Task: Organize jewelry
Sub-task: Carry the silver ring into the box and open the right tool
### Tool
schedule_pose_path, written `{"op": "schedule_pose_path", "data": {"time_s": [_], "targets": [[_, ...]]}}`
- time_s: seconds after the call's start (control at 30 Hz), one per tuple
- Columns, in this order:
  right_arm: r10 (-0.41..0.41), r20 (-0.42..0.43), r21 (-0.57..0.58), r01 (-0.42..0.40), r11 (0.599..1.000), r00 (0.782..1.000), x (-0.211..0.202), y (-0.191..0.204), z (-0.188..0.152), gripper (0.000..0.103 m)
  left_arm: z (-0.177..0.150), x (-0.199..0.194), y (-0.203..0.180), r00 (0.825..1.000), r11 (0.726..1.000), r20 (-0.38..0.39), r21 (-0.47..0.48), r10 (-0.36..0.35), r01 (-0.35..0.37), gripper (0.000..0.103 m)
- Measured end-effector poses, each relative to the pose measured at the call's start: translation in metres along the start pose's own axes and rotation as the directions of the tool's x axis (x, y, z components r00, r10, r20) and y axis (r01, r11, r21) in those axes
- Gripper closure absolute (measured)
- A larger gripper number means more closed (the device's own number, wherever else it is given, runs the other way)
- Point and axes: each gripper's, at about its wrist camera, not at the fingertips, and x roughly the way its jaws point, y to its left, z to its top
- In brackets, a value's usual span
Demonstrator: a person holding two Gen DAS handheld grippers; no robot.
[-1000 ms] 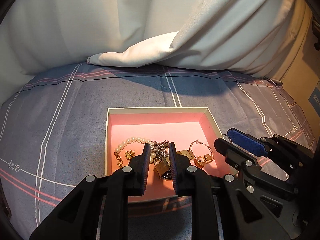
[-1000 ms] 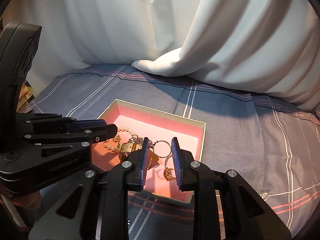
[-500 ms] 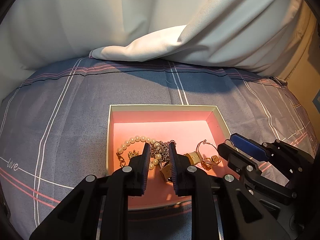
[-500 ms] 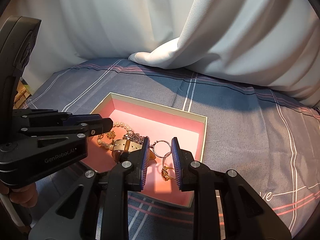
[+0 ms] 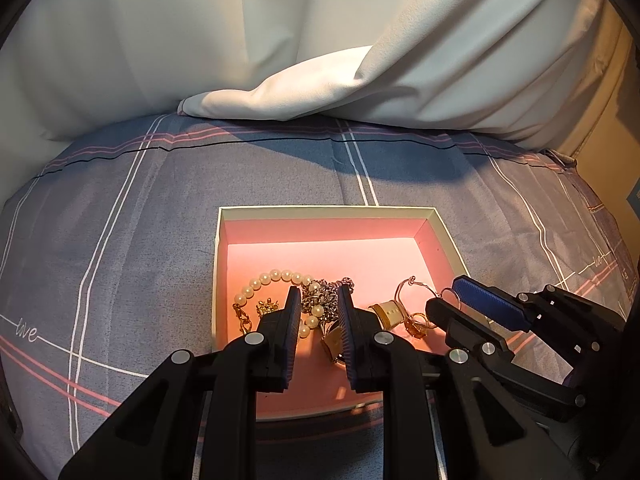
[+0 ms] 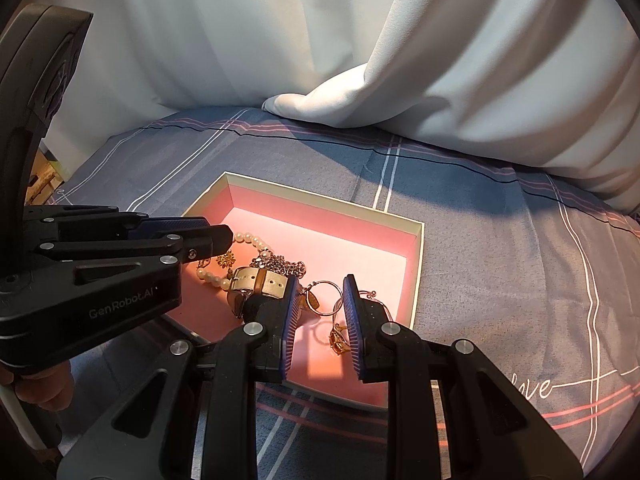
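With both the left gripper (image 5: 319, 300) and right gripper (image 6: 320, 294) narrowly parted and empty over the pink-lined box (image 5: 326, 210), lower onto one loose piece, avoiding the tangled chain (image 5: 326, 296).

I am reading "GenRobot.AI" in pale lettering on the left gripper (image 6: 224, 240) body, and "love" in white script showing on the grey bedsheet (image 5: 120, 240), near left.

A blue-grey bedsheet (image 5: 168, 216) with white and pink stripes covered the near surface. White drapery (image 5: 280, 32) hung along the far side, one fold (image 6: 340, 100) resting on the sheet. Warm light fell from above.
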Motion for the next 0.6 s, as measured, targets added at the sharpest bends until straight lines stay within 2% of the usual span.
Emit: {"op": "schedule_pose_path", "data": {"time_s": [0.6], "targets": [[-0.003, 0.0, -0.001, 0.003, 1.0, 1.0, -0.0004, -0.0006, -0.0006, 0.08, -0.0012, -0.0003, 0.0005, 1.0, 1.0, -0.003, 0.0, 0.005, -0.005, 0.084]]}}
